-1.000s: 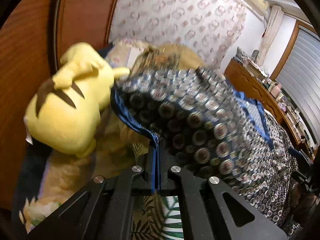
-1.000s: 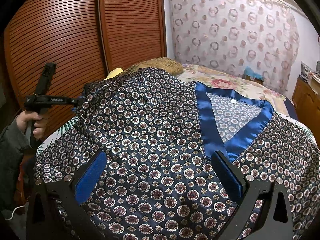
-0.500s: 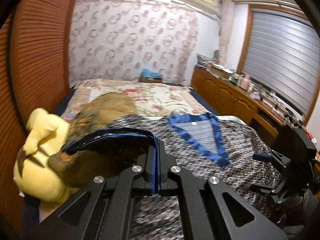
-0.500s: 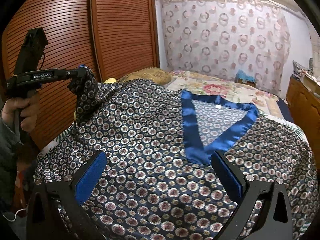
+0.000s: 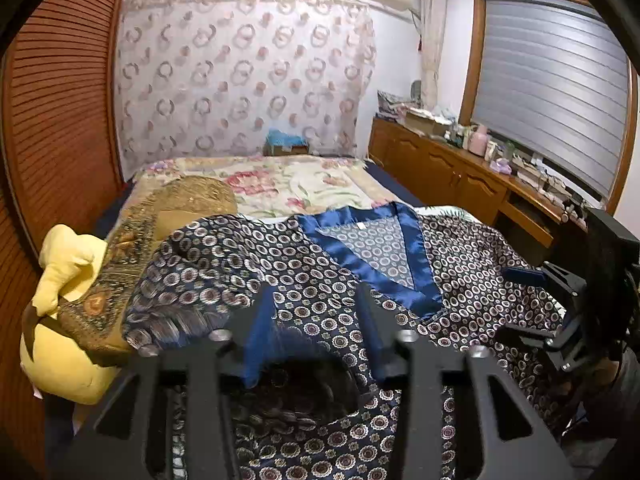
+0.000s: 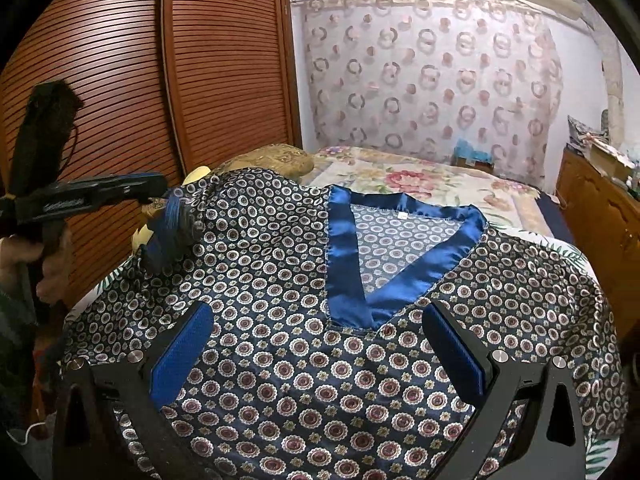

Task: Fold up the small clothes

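Note:
A dark blue patterned satin top with a bright blue V-neck band lies spread on the bed; it also shows in the left wrist view. My left gripper is open above the top's left part, with the sleeve falling in a blur below its tips. My right gripper is open and empty, hovering over the top's lower middle, and shows at the right edge of the left wrist view.
A yellow plush toy and a gold patterned cushion lie at the bed's left side by the wooden slatted wardrobe. A floral bedspread lies beyond. A wooden sideboard with clutter runs along the right wall.
My left gripper carried the sleeve up and inward over the top, then opened and let it go; the sleeve now drops onto the top. My right gripper stayed open and nearly still.

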Motion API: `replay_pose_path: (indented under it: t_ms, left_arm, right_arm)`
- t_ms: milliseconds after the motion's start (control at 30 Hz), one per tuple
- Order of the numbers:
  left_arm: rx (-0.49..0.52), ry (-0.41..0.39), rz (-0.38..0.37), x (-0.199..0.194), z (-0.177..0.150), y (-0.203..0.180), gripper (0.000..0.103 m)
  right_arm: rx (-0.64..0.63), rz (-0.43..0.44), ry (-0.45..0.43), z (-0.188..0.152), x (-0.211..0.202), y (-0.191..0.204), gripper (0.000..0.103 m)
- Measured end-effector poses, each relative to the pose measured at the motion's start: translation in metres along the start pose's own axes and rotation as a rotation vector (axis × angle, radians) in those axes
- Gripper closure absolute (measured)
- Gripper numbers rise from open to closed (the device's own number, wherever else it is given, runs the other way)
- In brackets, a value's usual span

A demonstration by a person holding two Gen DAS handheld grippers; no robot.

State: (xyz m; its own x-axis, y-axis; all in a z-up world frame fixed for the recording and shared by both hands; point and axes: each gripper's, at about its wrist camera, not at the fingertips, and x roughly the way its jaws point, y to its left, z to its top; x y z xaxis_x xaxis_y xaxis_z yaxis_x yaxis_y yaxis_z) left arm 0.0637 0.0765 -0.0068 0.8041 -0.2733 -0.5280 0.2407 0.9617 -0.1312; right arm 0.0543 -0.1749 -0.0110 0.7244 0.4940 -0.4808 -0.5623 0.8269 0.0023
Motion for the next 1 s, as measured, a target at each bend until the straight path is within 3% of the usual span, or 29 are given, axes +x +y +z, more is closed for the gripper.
replay_pose_path:
  t_ms: [33,100,167,367,733,1000]
  left_arm:
    - [-0.001,-0.007,0.006,-0.003,-0.001,0.0,0.053]
    - [-0.009,-0.032,0.018,-0.014,-0.004,0.004,0.034]
    - [-0.016,-0.053,0.032,-0.022,-0.007,0.008,0.024]
    - [-0.061,-0.107,0.126,-0.048,-0.018,0.027,0.024]
    - [-0.129,-0.101,0.218,-0.065,-0.042,0.067,0.024]
    - [-0.152,-0.109,0.253,-0.073,-0.048,0.079,0.024]
  right_arm:
    - [-0.003,-0.005,0.001,0.002,0.002,0.0,0.0]
    - [-0.01,-0.008,-0.005,0.005,0.003,0.002,0.0]
    - [-0.019,-0.013,-0.013,0.009,0.002,0.005,0.0]
    - [-0.099,-0.001,-0.013,0.019,0.013,0.027,0.0]
    - [-0.264,0.181,0.029,0.056,0.05,0.092,0.002]
    - [-0.329,0.323,0.091,0.077,0.101,0.131,0.032]
